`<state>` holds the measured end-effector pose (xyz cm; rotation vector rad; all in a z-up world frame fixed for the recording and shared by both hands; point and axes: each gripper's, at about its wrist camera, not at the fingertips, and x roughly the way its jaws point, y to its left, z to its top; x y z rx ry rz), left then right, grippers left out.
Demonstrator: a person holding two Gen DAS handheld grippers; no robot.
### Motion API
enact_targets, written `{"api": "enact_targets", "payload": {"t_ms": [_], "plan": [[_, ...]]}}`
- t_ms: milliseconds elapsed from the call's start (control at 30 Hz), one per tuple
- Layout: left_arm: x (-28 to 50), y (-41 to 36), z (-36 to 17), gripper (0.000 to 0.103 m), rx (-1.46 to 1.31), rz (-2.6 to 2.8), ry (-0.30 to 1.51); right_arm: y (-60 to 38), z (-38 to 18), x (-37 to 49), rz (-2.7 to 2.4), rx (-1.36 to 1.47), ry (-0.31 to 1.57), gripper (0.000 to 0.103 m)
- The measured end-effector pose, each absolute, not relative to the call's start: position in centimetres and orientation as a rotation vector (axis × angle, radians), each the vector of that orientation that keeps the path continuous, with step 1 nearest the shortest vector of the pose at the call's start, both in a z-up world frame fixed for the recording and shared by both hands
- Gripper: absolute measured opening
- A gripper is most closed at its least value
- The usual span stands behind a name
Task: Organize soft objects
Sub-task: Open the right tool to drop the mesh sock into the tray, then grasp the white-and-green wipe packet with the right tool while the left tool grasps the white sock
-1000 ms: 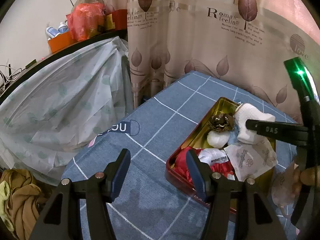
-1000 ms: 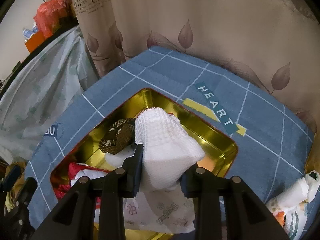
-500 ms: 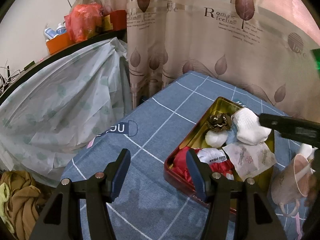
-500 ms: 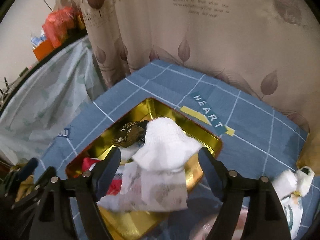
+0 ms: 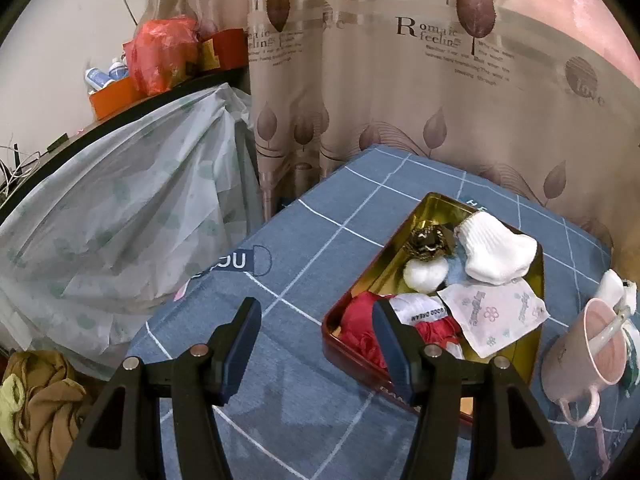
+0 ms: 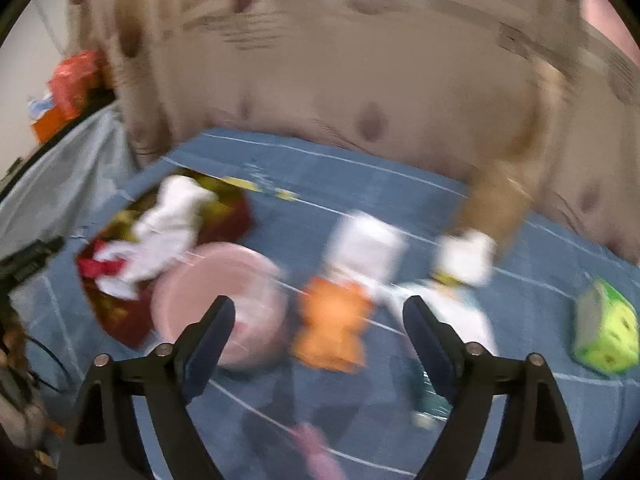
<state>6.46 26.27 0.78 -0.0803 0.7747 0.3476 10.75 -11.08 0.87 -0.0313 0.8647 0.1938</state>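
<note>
Left gripper [image 5: 316, 344] hovers over the blue checked tablecloth [image 5: 304, 240] with jaws parted and nothing between them, just beside the near corner of the gold tin tray [image 5: 536, 344]. Tray contents, already stowed: red cloth [image 5: 360, 326], white pom-pom [image 5: 424, 274], dark hair scrunchie [image 5: 428, 239], white sock [image 5: 496, 252], printed sachet [image 5: 492, 316]. Right of the tray stands a pink mug [image 5: 592, 350]. Right gripper [image 6: 318, 332] is likewise spread and empty; its view is motion-blurred. Items judged outstanding on the cloth: an orange soft item [image 6: 334, 328], white items [image 6: 368, 246] too blurred to identify, and a green plush cube [image 6: 606, 330] at far right. Task appears partly complete.
</note>
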Motion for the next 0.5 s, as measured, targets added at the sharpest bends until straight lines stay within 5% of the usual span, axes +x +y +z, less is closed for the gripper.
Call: {"api": "enact_targets", "payload": {"t_ms": [500], "plan": [[6.0,24.0,1.1,0.059,-0.025,0.305,0.761,-21.4,-6.2,11.2,0.09,-0.03,0.956,0.097]]}}
